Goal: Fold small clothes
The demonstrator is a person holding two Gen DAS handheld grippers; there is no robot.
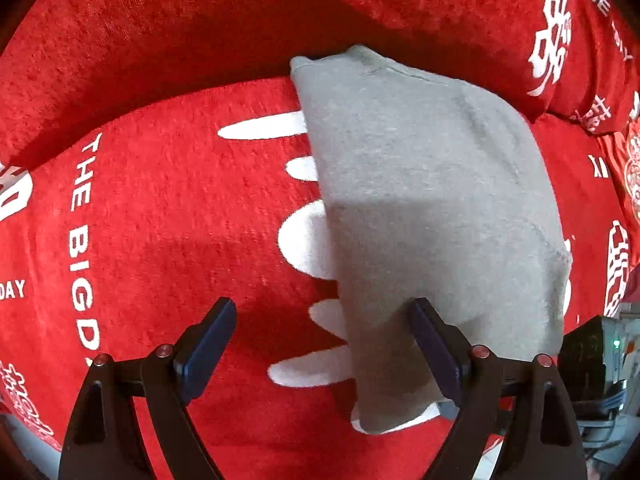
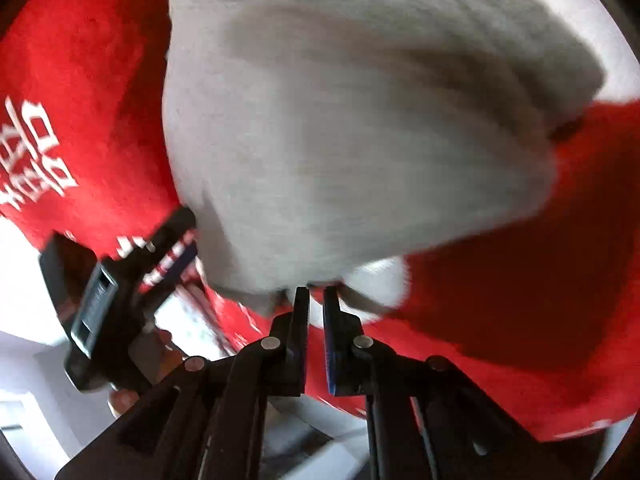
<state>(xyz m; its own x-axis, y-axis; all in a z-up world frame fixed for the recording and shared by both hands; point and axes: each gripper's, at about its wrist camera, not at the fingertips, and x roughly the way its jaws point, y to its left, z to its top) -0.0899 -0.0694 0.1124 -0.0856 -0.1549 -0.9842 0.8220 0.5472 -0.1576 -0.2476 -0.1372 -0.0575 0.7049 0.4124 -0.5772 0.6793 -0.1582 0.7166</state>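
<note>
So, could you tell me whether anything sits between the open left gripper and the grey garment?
Nothing visible does. The left gripper is open over the red blanket, and its right finger already overlaps the grey garment edge.

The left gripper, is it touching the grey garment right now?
Cannot tell. In the left wrist view the left gripper has its jaws wide open; one finger overlaps the grey garment near its edge, but neither contact nor a gap shows plainly.
</note>
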